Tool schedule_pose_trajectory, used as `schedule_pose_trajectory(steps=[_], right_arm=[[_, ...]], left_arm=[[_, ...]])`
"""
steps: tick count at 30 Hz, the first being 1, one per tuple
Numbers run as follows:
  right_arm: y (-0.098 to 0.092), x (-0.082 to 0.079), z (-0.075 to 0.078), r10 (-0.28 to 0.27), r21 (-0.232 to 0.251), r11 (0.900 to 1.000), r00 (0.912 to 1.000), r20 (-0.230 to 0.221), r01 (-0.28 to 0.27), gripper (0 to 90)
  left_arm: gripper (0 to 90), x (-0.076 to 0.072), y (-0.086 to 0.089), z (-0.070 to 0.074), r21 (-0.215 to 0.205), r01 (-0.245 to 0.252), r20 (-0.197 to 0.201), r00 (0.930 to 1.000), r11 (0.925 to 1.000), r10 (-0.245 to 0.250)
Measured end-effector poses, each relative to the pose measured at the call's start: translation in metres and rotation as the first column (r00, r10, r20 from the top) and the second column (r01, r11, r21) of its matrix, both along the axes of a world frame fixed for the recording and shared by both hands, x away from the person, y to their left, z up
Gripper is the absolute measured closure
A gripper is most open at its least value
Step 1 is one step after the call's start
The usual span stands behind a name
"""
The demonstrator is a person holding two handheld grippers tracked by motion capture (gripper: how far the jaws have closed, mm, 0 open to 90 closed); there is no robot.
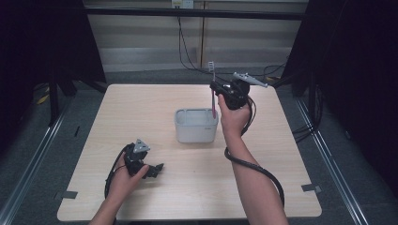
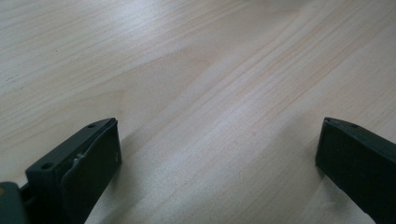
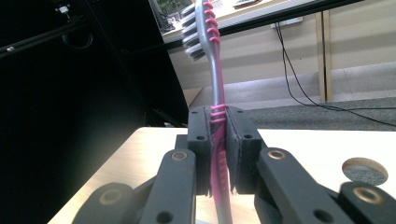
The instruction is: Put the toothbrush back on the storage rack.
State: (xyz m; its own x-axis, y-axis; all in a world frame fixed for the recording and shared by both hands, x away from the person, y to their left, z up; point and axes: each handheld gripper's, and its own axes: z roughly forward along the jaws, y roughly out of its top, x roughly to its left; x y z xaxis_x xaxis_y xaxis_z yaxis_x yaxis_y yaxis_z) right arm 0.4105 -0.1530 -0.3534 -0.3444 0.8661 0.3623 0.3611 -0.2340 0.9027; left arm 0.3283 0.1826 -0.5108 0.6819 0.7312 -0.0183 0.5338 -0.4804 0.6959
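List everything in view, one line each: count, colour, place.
toothbrush: one, pink and grey, upright with bristle head up, clamped in the right gripper above the bin's far right corner
bin: one, light grey, open-topped, mid-table
table: one, pale wood, centre of the high view
cables: several, black, on the floor and wall beyond the table
tape marks: two, grey, at the table's near corners
left gripper: one, black with a grey plate, low over the near left of the table, open, nothing between its jaws
right gripper: one, black with a grey plate, raised beside the bin, shut on the toothbrush
forearms: two, entering from the bottom edge
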Motion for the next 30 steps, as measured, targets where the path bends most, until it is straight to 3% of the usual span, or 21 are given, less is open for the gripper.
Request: schedule_pose_trajectory(steps=[30], right_arm=[[0.005, 0.004, -0.016, -0.003, -0.041, 0.999, 1.0, -0.002, 0.003, 81.4]], left_arm=[[0.0, 0.0, 0.0, 0.0, 0.0, 0.001, 0.0, 1.0, 1.0, -0.001]])
